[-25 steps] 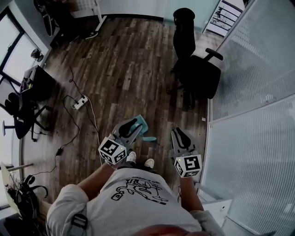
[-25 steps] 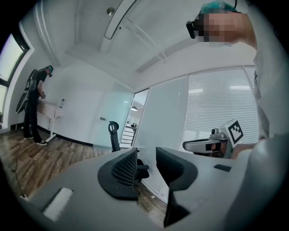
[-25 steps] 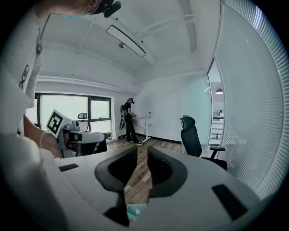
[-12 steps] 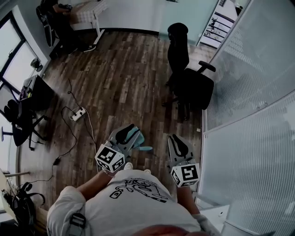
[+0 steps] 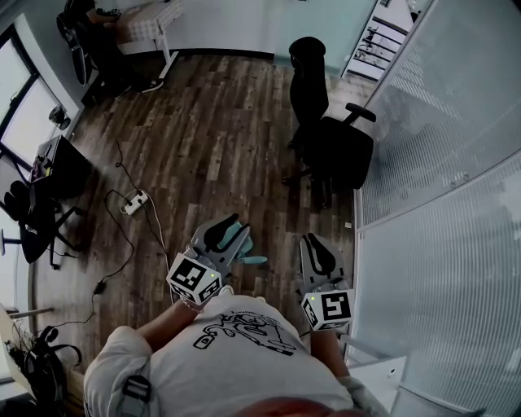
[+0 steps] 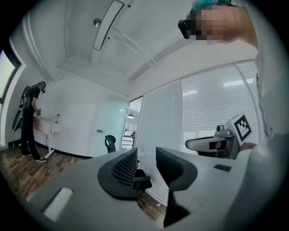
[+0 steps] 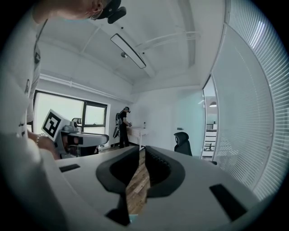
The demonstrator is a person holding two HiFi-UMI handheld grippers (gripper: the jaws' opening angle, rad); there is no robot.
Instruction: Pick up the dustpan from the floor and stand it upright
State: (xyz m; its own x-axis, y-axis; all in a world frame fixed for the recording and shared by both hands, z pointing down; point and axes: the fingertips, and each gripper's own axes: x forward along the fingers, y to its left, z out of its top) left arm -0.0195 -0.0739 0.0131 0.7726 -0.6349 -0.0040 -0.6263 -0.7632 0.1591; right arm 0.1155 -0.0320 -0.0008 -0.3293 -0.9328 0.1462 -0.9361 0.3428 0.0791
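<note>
The teal dustpan (image 5: 252, 261) lies on the wooden floor by the person's feet, partly hidden under my left gripper (image 5: 238, 233). That gripper is held above it, level, jaws open and empty; in the left gripper view (image 6: 146, 155) only the room shows between them. My right gripper (image 5: 314, 239) hangs to the right of the dustpan, apart from it. Its jaws have just been closing with nothing between them, and in the right gripper view (image 7: 142, 151) only a thin slit of floor is left.
A black office chair (image 5: 326, 138) stands ahead. A glass wall with blinds (image 5: 440, 204) runs close along the right. A power strip with its cable (image 5: 134, 201) lies on the floor to the left, near a dark desk (image 5: 61, 159). Another person (image 5: 81, 24) stands far back.
Both grippers have risen from the floor, and the dustpan under the left one looks smaller. The dustpan has stayed on the floor.
</note>
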